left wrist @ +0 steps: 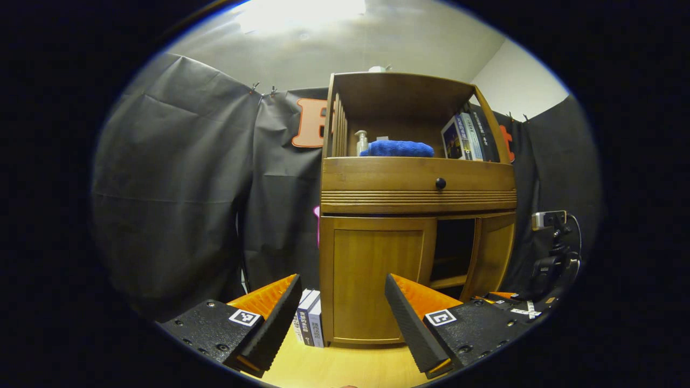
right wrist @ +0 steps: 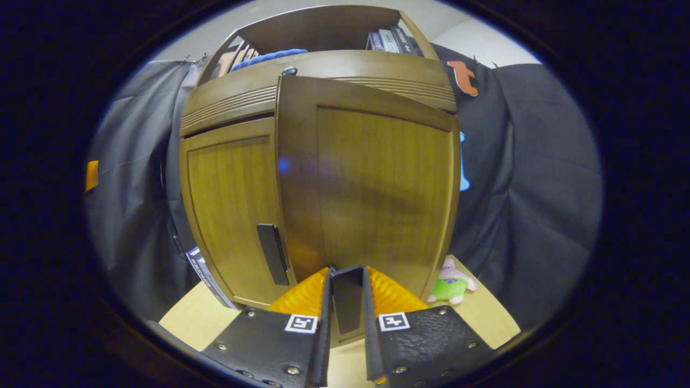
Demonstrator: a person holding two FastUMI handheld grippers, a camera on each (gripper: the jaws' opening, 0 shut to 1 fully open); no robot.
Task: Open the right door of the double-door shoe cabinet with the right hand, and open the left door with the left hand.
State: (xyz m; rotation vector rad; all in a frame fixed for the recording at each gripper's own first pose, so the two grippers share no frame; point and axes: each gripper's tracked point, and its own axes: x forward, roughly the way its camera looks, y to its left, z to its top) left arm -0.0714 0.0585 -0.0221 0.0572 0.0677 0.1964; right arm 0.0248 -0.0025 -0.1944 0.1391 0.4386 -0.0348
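The wooden shoe cabinet [left wrist: 415,196] stands on a tabletop. Its left door [left wrist: 377,280] is closed, with a dark vertical handle [right wrist: 272,253] near the centre seam. The right door [left wrist: 493,253] is swung partly outward, showing a dark interior with a shelf [left wrist: 455,248]. In the right gripper view that door [right wrist: 377,188] looms close, and my right gripper [right wrist: 346,280] is shut on its dark handle [right wrist: 346,299]. My left gripper [left wrist: 342,285] is open, a short way in front of the closed left door and not touching it. The right gripper [left wrist: 539,291] also appears beside the open door.
Books [left wrist: 310,323] stand against the cabinet's left side. A small plush toy [right wrist: 450,285] lies on the light wooden table [left wrist: 345,366] at its right. The open top shelf holds a blue towel [left wrist: 398,149], a bottle and books [left wrist: 466,137]. A drawer with a round knob [left wrist: 440,183] sits above the doors.
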